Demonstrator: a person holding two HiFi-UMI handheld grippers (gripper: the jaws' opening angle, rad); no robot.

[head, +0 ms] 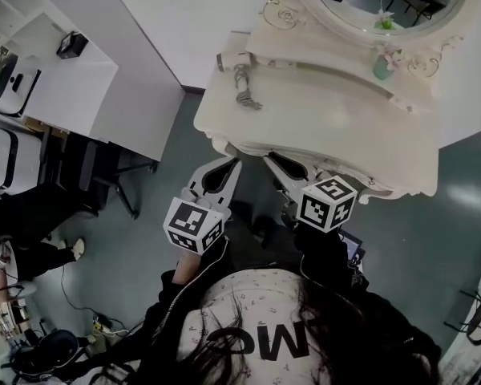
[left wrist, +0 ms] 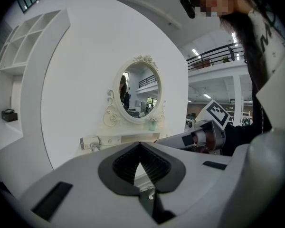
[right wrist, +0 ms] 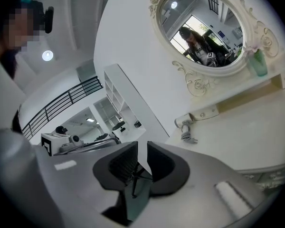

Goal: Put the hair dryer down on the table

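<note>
head view: hair dryer (head: 231,59) on table (head: 329,127), beyond closed left gripper (head: 233,161), parted right gripper (head: 269,159).

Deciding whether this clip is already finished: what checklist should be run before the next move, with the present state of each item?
1. The hair dryer lies on the table: ok.
2. Its cord rests on the tabletop: ok.
3. The left claw is empty, jaws together: ok.
4. The right claw is empty, jaws slightly apart: ok.
5. Both claws are well away from the hair dryer: ok.
6. Cord unplugged: cannot tell.
</note>
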